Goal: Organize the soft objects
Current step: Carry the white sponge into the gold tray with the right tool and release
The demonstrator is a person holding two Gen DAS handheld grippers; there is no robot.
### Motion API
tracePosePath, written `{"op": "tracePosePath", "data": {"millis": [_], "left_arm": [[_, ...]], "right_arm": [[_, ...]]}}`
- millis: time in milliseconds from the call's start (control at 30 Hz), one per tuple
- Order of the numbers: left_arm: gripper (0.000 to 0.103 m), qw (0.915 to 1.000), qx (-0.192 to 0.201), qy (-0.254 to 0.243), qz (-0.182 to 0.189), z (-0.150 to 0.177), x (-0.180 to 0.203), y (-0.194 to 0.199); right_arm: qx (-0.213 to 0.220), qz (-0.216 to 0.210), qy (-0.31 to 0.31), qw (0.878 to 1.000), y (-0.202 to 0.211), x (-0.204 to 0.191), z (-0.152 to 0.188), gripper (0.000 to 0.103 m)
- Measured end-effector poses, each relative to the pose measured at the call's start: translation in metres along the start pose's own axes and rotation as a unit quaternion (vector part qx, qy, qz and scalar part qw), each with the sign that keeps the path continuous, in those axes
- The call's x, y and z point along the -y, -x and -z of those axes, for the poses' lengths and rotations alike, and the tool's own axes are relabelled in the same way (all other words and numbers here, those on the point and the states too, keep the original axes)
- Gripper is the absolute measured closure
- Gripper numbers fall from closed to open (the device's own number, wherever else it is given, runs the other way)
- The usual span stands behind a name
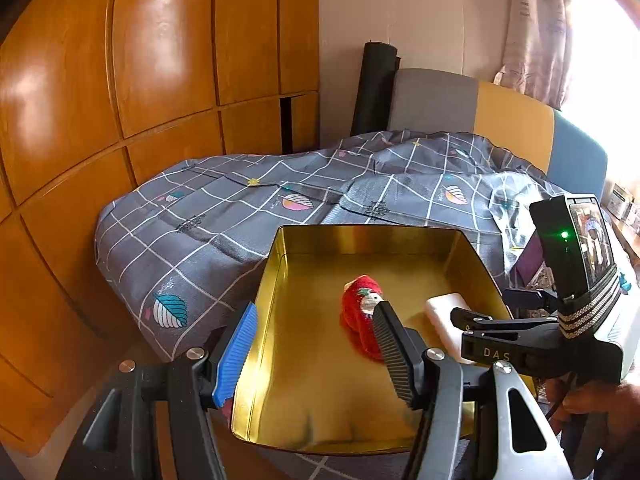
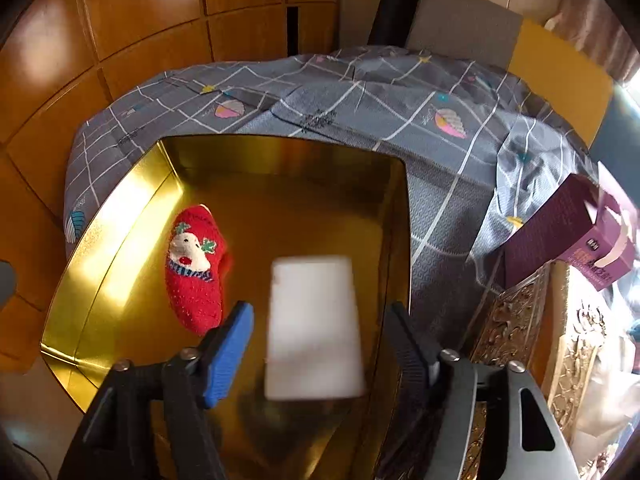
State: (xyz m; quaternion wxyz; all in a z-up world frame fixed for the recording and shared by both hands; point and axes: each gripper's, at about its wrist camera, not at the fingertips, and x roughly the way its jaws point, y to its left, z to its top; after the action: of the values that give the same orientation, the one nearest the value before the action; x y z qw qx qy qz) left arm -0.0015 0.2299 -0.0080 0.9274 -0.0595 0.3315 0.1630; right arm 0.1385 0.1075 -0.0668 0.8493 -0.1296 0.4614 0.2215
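An open gold tin [image 1: 276, 300] [image 2: 120, 216] sits on a grey checked quilt [image 1: 192, 232]. Inside it lies a red sock with a snowman face [image 1: 358, 320] [image 2: 196, 268]. To the sock's right is a white soft block [image 1: 444, 318] [image 2: 314, 324], blurred in the right wrist view. My right gripper [image 2: 320, 312] [image 1: 500, 340] is open over the block, with a clear gap between the block and each pad. My left gripper [image 1: 316, 308] is open and empty; its blue finger stands outside the tin's left wall and its black finger is over the sock.
A purple carton [image 2: 568, 236] and an ornate gold-patterned box [image 2: 516, 320] lie right of the tin. Wooden wardrobe doors [image 1: 120, 120] stand close on the left. A black roll [image 1: 374, 88] leans by the headboard. A person's hand [image 1: 592, 400] holds the right gripper.
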Motion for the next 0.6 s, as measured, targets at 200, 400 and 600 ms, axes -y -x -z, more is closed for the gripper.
{"op": "tracePosePath", "data": {"millis": [200, 400, 600], "left_arm": [[0.042, 0.9997, 0.006, -0.013, 0.020, 0.000, 0.010, 0.006], [0.042, 0.9987, 0.009, -0.032, 0.038, 0.003, 0.027, 0.013], [0.042, 0.9968, 0.014, -0.058, 0.053, 0.006, 0.048, 0.022]], "right_arm": [[0.035, 0.013, -0.015, 0.999, 0.026, 0.007, 0.005, 0.029], [0.093, 0.039, -0.051, 0.994, 0.066, 0.030, 0.019, 0.019], [0.134, 0.065, -0.080, 0.986, 0.098, 0.053, 0.033, 0.018]]}}
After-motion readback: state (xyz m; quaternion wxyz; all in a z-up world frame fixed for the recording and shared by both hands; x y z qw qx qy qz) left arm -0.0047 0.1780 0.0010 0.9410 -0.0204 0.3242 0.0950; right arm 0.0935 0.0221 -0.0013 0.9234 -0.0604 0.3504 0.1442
